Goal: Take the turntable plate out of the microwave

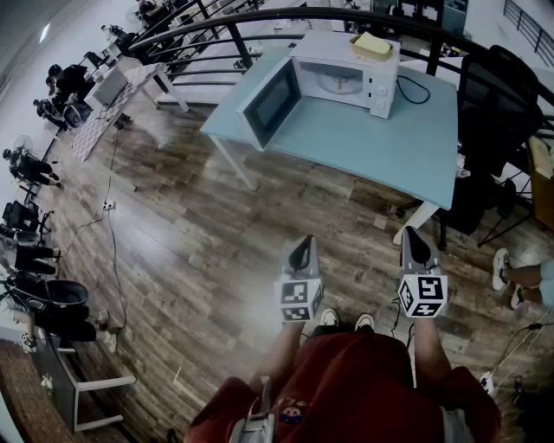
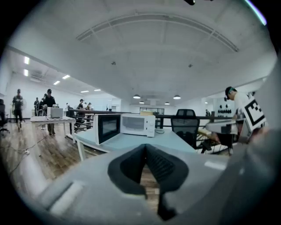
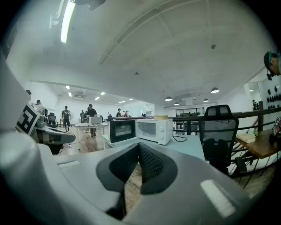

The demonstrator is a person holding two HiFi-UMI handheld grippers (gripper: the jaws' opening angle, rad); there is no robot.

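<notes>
A white microwave (image 1: 346, 73) stands on a light blue table (image 1: 363, 143) far ahead of me, its door (image 1: 270, 102) swung open to the left. The pale turntable plate (image 1: 334, 82) lies inside the cavity. Both grippers hang low over the wooden floor, well short of the table. My left gripper (image 1: 304, 244) and right gripper (image 1: 412, 234) are side by side, each shut with nothing between the pads. In the left gripper view the microwave (image 2: 137, 125) shows beyond the shut left gripper (image 2: 145, 147). The right gripper view shows the microwave (image 3: 153, 130) past the shut right gripper (image 3: 139, 146).
A yellow object (image 1: 372, 45) lies on top of the microwave and a black cable (image 1: 414, 89) runs from it. A black office chair (image 1: 498, 95) stands at the table's right end. A dark railing (image 1: 260, 17) runs behind. Someone's feet (image 1: 506, 277) are at the right; people and desks are far left.
</notes>
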